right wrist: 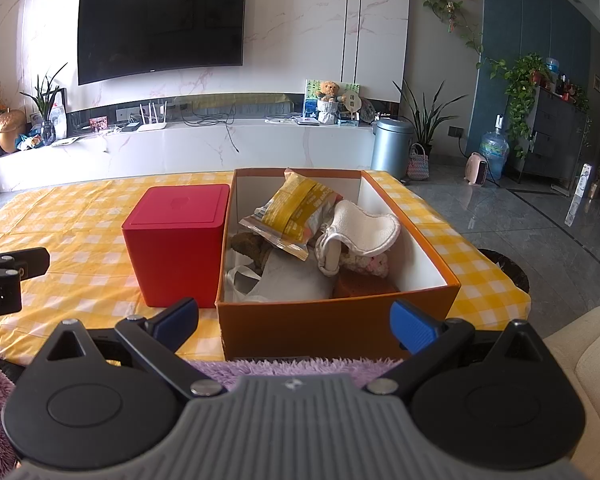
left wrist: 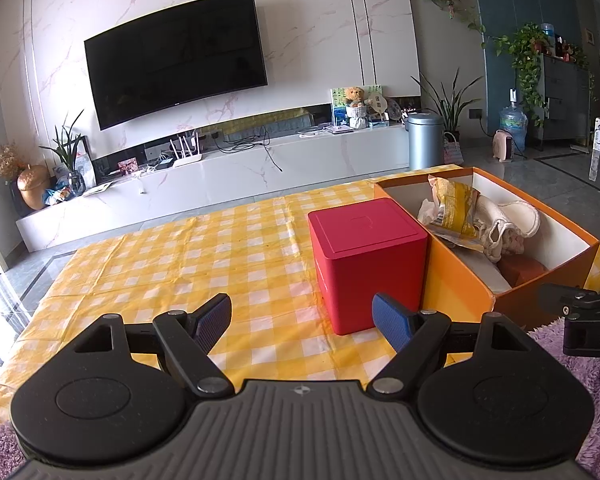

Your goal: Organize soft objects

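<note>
Yellow-and-white checked cloth covers the desk (left wrist: 180,264) in front of me. My left gripper (left wrist: 302,320) hangs low over its near edge, jaws spread wide and holding nothing. My right gripper (right wrist: 294,320) is just as wide and empty, poised before the near wall of the orange cardboard box (right wrist: 332,324). That box stands on the right part of the desk, touching or just beside a closed red cube box (right wrist: 176,244) on its left. Inside the orange box lie the soft things: a yellow snack packet (right wrist: 296,212) leaning on top, a white cloth shoe (right wrist: 360,228) beside it, a white plastic bag (right wrist: 284,284), a brownish sponge block (right wrist: 360,286) and something dark and furry (right wrist: 252,246). Purple fluffy fabric (right wrist: 284,366) shows at the desk's near edge.
</note>
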The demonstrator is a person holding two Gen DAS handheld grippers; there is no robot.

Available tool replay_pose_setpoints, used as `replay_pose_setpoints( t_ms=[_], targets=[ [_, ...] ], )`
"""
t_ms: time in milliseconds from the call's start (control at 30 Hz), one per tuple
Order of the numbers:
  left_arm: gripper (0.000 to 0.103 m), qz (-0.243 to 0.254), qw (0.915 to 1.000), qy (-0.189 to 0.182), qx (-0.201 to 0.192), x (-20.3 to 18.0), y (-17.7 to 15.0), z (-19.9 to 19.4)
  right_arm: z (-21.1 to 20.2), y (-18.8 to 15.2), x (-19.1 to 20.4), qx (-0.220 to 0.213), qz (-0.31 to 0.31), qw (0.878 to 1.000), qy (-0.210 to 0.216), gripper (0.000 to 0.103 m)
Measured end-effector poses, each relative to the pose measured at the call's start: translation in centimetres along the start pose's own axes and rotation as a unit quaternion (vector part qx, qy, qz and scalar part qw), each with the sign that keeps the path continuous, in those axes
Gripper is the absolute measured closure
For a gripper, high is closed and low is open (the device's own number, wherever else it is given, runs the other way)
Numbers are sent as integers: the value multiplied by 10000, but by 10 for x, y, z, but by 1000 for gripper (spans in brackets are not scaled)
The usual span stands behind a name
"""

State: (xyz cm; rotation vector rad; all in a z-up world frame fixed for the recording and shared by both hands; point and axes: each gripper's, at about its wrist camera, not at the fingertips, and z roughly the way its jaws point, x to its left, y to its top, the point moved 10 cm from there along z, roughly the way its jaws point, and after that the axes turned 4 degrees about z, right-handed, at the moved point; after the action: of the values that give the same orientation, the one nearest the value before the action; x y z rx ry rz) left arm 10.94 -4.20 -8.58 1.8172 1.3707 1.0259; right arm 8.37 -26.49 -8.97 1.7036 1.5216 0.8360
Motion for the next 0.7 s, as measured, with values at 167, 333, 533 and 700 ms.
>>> replay_pose_setpoints(
  t_ms=[167,333,533,700],
  targets=[
    [9,-8,10000,17,-2,2,-1,-2,0,0,0,-3,-1,10000,0,3],
    [9,-3,10000,14,-2,1,-1,-2,0,0,0,-4,-1,10000,-1,3],
    [9,-1,10000,18,-4,1,0,-2,0,0,0,-5,-2,10000,-1,3],
    [9,1,10000,15,-5,1,0,-2,0,0,0,-4,-5,10000,-2,3]
  ],
)
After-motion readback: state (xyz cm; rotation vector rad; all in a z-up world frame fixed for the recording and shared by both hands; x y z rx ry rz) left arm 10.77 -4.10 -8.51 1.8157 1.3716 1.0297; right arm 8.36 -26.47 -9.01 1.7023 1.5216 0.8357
